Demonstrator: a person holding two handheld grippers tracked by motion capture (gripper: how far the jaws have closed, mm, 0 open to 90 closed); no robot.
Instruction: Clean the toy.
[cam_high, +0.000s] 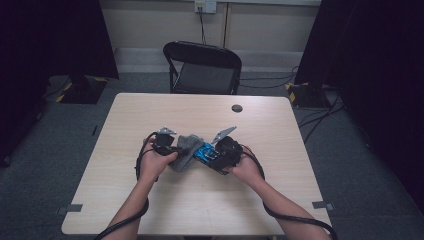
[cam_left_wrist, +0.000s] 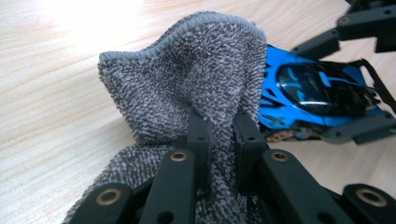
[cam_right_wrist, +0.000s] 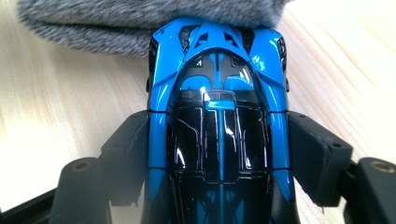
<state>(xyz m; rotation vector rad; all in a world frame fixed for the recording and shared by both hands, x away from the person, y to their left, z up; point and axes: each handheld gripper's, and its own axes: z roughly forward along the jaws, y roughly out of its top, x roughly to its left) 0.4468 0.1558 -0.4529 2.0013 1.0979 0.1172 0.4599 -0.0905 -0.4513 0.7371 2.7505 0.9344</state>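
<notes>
Here grey cloth (cam_left_wrist: 187, 79) touches the tongs-held blue toy car (cam_right_wrist: 219, 116).

Black tongs (cam_left_wrist: 223, 135) with brass-ringed screws, trailing black cables.

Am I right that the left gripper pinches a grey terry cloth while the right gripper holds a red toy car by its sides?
Not quite: the toy car is blue and black, not red, as the right gripper view shows. The rest stands: the left gripper pinches the grey terry cloth, and the right gripper holds the car by its sides.
</notes>
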